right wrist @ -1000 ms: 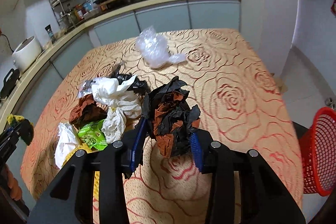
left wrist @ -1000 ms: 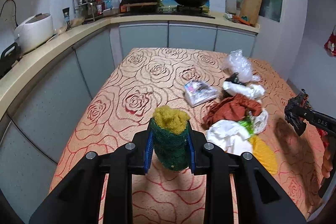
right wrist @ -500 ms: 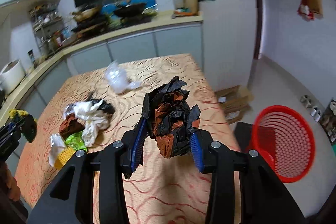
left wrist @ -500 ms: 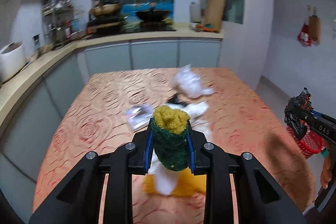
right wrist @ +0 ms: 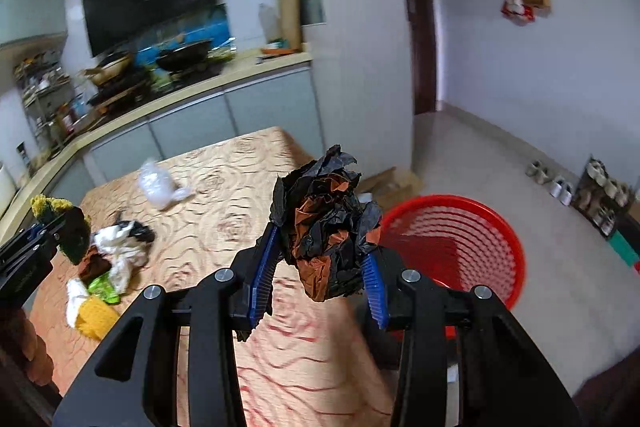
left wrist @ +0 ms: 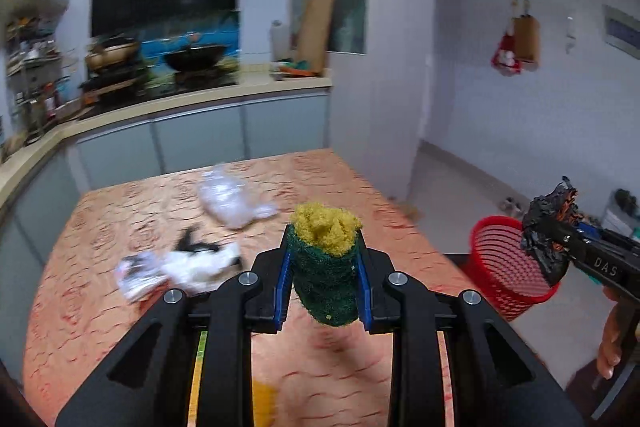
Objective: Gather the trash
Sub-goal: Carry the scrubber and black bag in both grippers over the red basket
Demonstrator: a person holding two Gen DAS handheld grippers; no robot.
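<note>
Both grippers have swung away from the trash pile toward the right side of the room since a second ago; the red basket, then barely at the frame edge, now fills the floor beside the desk.

Left gripper (left wrist: pixel 324 277): closed on a scouring sponge (left wrist: pixel 325 259), dark green scrub body with a yellow foam top, held upright between the blue pads and above the desk surface.

Right gripper (right wrist: pixel 320 269): closed on a crumpled wad of black and brown paper (right wrist: pixel 326 227), carried over the desk's right edge, with the basket just beyond it.

Red basket (right wrist: pixel 460 247): plastic mesh, round, standing on the floor just beside the desk's right side, mouth up; I cannot tell what it holds.

Desk (right wrist: pixel 224 195): covered in an orange cloth with a red rose pattern.

Remaining pile (right wrist: pixel 108 267): on the left part of the desk, white crumpled tissue, a brown scrap, a green wrapper, something yellow, a black piece, all touching or overlapping.

Clear plastic bag (right wrist: pixel 158 185): crumpled, lying apart from the pile, nearer the far edge of the desk.

Hand (left wrist: pixel 610 345): fingers visible low on the right gripper's handle.
</note>
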